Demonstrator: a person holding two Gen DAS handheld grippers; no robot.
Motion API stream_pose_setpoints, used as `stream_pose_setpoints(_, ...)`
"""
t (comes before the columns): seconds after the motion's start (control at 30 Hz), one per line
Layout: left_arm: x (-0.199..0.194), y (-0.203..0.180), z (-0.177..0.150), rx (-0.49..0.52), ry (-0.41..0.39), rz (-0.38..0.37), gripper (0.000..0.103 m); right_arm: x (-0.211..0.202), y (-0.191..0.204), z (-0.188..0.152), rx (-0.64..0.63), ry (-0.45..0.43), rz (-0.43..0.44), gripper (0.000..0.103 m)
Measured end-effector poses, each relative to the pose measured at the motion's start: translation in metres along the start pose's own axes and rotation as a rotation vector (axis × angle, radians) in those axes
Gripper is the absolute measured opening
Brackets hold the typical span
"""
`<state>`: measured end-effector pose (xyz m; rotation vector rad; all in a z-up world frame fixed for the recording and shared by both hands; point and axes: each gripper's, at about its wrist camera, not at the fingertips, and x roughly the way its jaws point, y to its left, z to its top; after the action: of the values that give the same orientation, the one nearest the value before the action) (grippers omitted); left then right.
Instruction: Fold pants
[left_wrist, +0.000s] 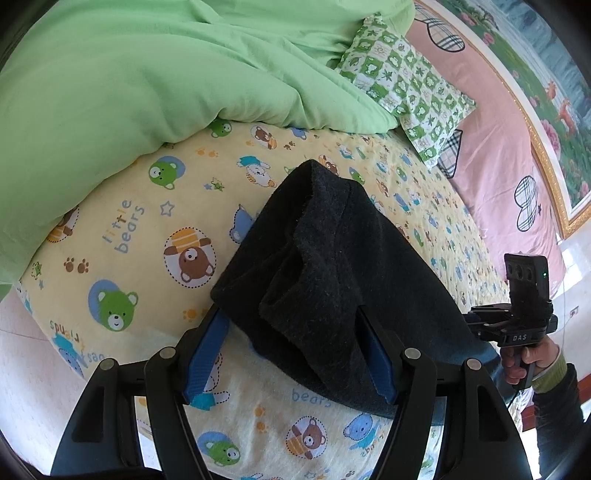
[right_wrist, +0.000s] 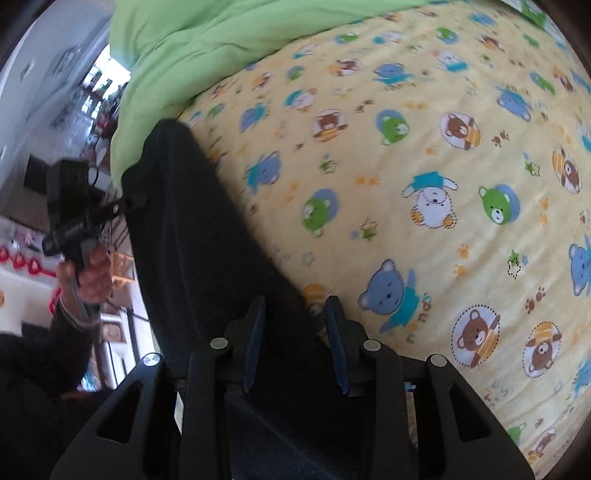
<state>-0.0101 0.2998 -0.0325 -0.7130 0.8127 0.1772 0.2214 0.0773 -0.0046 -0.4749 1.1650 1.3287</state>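
Dark navy pants (left_wrist: 325, 269) lie on a yellow bear-print bed sheet (left_wrist: 147, 236). In the left wrist view my left gripper (left_wrist: 291, 354) is open, with its blue pads (left_wrist: 208, 350) spread on either side of a bunched, folded end of the pants. The right gripper's body (left_wrist: 524, 295) shows at the far right, held by a hand. In the right wrist view the pants (right_wrist: 192, 236) stretch from my right gripper (right_wrist: 295, 332) toward the left gripper (right_wrist: 74, 206). The right jaws stand apart with dark cloth between and beneath them.
A green duvet (left_wrist: 147, 74) is piled at the back of the bed. A green checked pillow (left_wrist: 410, 85) and pink bedding (left_wrist: 509, 155) lie at the right. A framed picture (left_wrist: 546, 110) hangs beyond. The bed's edge and room floor show at left in the right wrist view.
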Motion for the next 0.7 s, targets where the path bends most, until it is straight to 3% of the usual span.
stream_pose_setpoints(0.27,0.013,-0.018,0.0,0.074,-0.021,0.043,0.068,0.003,0.004,-0.006,-0.056,0.016,-0.053,0.037)
stream_pose_setpoints(0.3,0.013,-0.018,0.0,0.079,-0.025,0.048,0.062,0.006,0.005,-0.005,-0.058,0.013,-0.059,0.036)
stream_pose_setpoints(0.33,0.014,-0.019,0.0,0.088,-0.033,0.049,0.047,0.007,0.009,-0.004,-0.077,0.005,-0.071,0.033)
stream_pose_setpoints(0.37,0.015,-0.017,0.001,0.089,-0.034,0.033,0.038,0.008,0.012,-0.005,-0.091,0.002,-0.071,0.023)
stream_pose_setpoints(0.4,0.017,-0.015,0.001,0.082,-0.026,0.002,0.024,0.009,0.016,-0.005,-0.096,-0.002,-0.069,0.02)
stream_pose_setpoints(0.47,0.011,-0.016,0.003,0.063,-0.038,-0.044,0.02,0.006,0.027,-0.008,-0.134,-0.027,-0.134,0.013)
stream_pose_setpoints(0.53,-0.006,-0.028,0.003,0.116,-0.081,-0.029,0.02,-0.004,0.04,-0.011,-0.179,-0.072,-0.216,0.011)
stream_pose_setpoints(0.7,-0.058,-0.054,0.0,0.243,-0.201,-0.064,0.02,-0.059,0.06,-0.012,-0.217,-0.328,-0.425,0.01)
